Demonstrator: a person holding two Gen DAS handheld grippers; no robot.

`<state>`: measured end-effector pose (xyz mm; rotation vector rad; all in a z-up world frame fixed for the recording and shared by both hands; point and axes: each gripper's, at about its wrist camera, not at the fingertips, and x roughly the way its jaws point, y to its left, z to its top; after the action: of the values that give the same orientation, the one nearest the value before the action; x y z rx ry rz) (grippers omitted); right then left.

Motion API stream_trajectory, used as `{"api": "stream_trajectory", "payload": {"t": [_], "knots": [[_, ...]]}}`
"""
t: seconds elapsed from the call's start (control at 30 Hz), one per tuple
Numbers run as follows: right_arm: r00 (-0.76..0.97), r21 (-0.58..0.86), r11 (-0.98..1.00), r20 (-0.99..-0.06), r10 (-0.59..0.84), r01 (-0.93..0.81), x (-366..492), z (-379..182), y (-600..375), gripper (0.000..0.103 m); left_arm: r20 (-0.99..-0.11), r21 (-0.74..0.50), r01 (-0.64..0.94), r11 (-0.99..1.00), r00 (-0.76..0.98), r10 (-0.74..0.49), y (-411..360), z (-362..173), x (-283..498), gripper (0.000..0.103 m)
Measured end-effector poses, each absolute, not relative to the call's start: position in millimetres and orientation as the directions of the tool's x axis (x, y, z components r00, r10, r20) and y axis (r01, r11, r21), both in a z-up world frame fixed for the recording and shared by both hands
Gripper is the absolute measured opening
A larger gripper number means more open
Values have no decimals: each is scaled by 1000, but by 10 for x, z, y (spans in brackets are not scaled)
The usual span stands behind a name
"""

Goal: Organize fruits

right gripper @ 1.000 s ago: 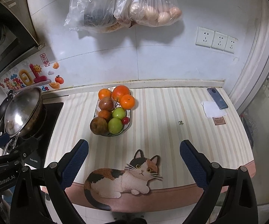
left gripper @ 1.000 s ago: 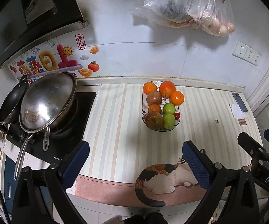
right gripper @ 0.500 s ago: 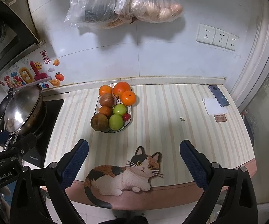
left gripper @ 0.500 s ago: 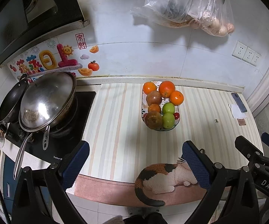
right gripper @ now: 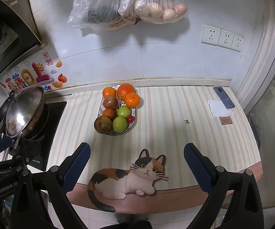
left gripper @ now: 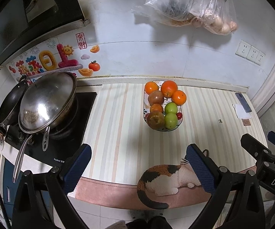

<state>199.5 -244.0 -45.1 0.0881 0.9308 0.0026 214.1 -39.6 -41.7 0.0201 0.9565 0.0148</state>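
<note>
Left gripper: we see the left gripper (left gripper: 137,164) with its two blue fingers (left gripper: 77,163) wide apart and nothing between them.
Right gripper: our right gripper (right gripper: 137,163) is spread wide too, and it holds nothing.
Fruit plate: the fruit plate (right gripper: 133,118) sits on the striped counter (right gripper: 175,126), straight ahead of both grippers and well apart from them.
Fruits: we count three oranges (right gripper: 132,100) at the far end, a reddish apple (right gripper: 110,102), a small orange (right gripper: 109,113), two green apples (right gripper: 119,124), a brown pear (right gripper: 103,124) at the near end, and a tiny red fruit (right gripper: 130,119) beside the green ones.
Cat mat: a cat-shaped mat (right gripper: 126,177) lies at the counter's near edge, under and between our right gripper's fingers.
Pans: a shiny wok (left gripper: 47,103) sits on the stove (left gripper: 68,133), ahead and to the left of our left gripper.
Phone: a phone (right gripper: 223,97) lies far to the right by the wall, on a white paper (right gripper: 218,108).
Bags: plastic bags (right gripper: 129,3) hang on the wall above the plate.
</note>
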Motion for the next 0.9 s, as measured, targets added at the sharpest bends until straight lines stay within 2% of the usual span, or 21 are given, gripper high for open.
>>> {"api": "stream_trajectory", "payload": {"t": [0.9], "knots": [[600,81,996,-798,50,25,1953,-377,-2407,100,-805,22,-15,1000,593,26,-403,-370,2070,102]]}}
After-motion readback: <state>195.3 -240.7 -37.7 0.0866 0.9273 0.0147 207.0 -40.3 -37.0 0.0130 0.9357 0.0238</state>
